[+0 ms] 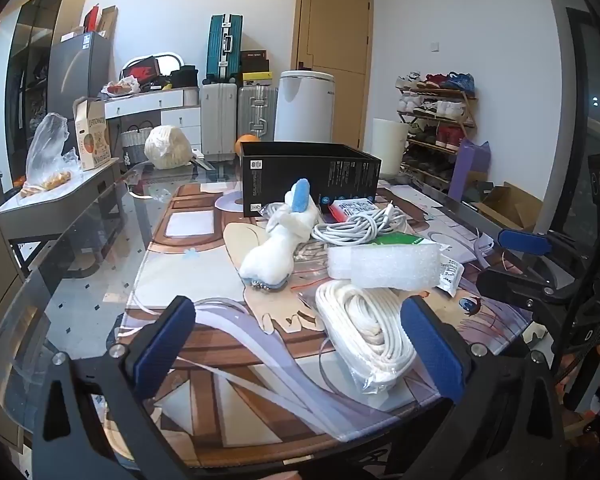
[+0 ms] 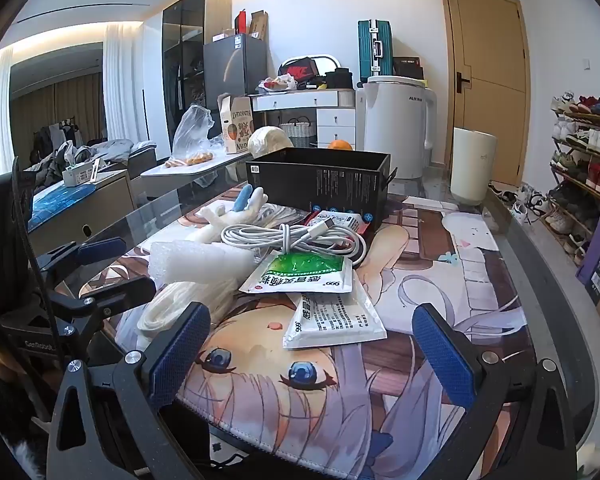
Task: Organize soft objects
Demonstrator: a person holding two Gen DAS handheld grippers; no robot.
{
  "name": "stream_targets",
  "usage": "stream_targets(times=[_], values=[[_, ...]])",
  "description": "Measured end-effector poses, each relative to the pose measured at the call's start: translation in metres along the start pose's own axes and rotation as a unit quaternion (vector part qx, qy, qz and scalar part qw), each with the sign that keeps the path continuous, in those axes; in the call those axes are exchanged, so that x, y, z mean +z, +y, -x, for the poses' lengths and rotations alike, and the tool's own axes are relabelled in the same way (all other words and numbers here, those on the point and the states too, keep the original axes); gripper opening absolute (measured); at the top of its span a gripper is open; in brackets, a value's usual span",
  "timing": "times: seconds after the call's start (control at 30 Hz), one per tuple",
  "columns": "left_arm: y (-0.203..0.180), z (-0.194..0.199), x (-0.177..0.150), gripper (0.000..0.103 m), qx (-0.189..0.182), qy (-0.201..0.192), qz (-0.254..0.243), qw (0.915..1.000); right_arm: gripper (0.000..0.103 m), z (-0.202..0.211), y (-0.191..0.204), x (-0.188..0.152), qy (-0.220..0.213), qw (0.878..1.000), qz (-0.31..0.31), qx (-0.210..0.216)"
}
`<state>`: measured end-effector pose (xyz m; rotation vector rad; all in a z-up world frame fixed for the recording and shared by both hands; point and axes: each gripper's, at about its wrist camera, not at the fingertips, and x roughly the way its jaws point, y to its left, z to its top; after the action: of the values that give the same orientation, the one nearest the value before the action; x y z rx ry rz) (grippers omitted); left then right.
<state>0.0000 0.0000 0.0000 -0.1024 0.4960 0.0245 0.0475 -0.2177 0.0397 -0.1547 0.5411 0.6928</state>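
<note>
An open black box (image 1: 312, 174) (image 2: 320, 184) stands at the back of the printed mat. In front of it lie a white and blue plush toy (image 1: 278, 240) (image 2: 236, 208), a coiled white cable (image 1: 360, 226) (image 2: 296, 238), a white foam piece (image 1: 384, 266) (image 2: 196, 260), a bagged white cord coil (image 1: 366, 332) (image 2: 188, 300) and two medicine sachets (image 2: 304, 276) (image 2: 336, 320). My left gripper (image 1: 300, 348) is open and empty, with the bagged coil between its fingers. My right gripper (image 2: 312, 356) is open and empty, just short of the sachets.
The printed mat (image 2: 440, 280) covers a glass table (image 1: 80, 264). A side table with a plastic bag (image 1: 48, 152) stands to the left. Suitcases, a white appliance (image 2: 396, 128), a door and a shoe rack (image 2: 580, 152) line the room behind.
</note>
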Motion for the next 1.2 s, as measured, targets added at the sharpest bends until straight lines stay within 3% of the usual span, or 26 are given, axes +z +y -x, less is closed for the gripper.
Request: stream_targets(times=[1.2], values=[[-0.005, 0.010, 0.007, 0.103, 0.020, -0.032, -0.006, 0.9993, 0.102, -0.003, -0.003, 0.000, -0.001, 1.000, -0.001, 0.002]])
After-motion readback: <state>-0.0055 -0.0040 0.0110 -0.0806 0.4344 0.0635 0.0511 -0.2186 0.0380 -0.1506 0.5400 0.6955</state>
